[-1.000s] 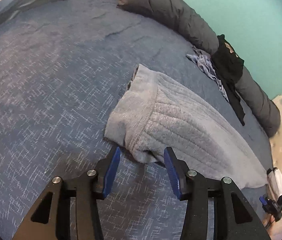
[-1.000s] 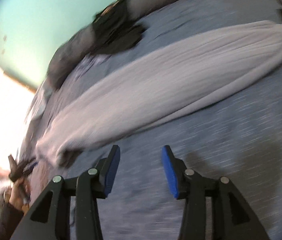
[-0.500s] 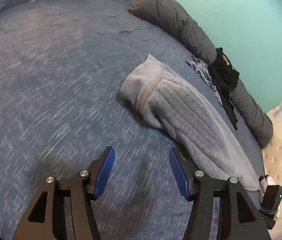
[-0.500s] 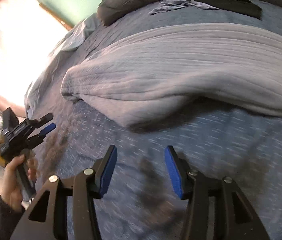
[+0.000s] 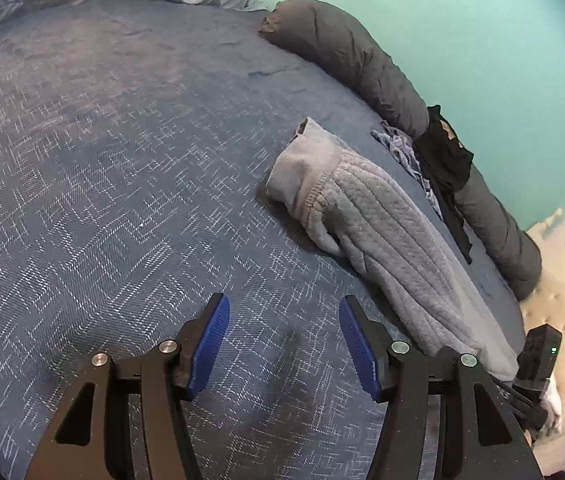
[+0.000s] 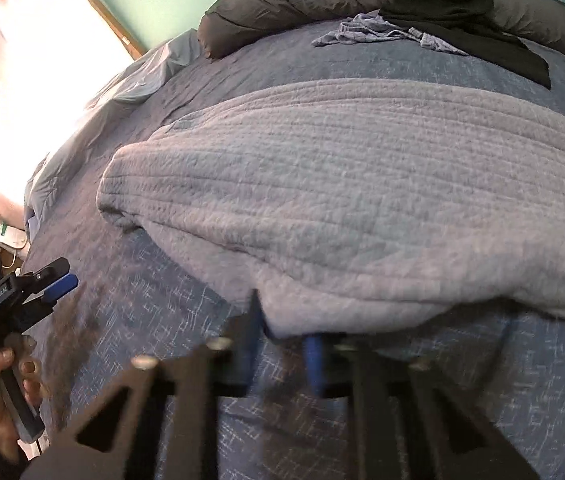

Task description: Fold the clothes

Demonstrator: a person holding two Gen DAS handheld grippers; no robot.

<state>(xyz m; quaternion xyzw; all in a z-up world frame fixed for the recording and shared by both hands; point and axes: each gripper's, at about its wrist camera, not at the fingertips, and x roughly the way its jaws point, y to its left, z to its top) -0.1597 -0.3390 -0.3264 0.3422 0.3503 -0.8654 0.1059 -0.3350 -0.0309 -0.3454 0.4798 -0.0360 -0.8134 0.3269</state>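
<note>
While the right gripper (image 6: 278, 344) closes blurred at the near hem of the grey ribbed fleece garment (image 6: 362, 200), its blue pads have just been drawing together with a fold of that hem between them; whether they press it yet the blur does not let me tell. The left gripper (image 5: 284, 344) hangs spread and empty over the dark blue woven bedspread (image 5: 102, 200), near the garment's cuffed end but not touching it. A hand (image 6: 2, 392) grips its handle at the bed's edge.

The garment lies stretched long across the bed, apparently folded once lengthwise; I judge the folding hardly begun, with the crosswise folds left. A black garment (image 6: 450, 4) and a pale blue patterned cloth (image 6: 370, 30) wait crumpled against the grey rolled duvet (image 5: 362, 64) by the wall.

A second ago the left gripper's pads flanked the cuffed end; now it has drawn back. The right gripper, then open and short of the hem, has reached it.
</note>
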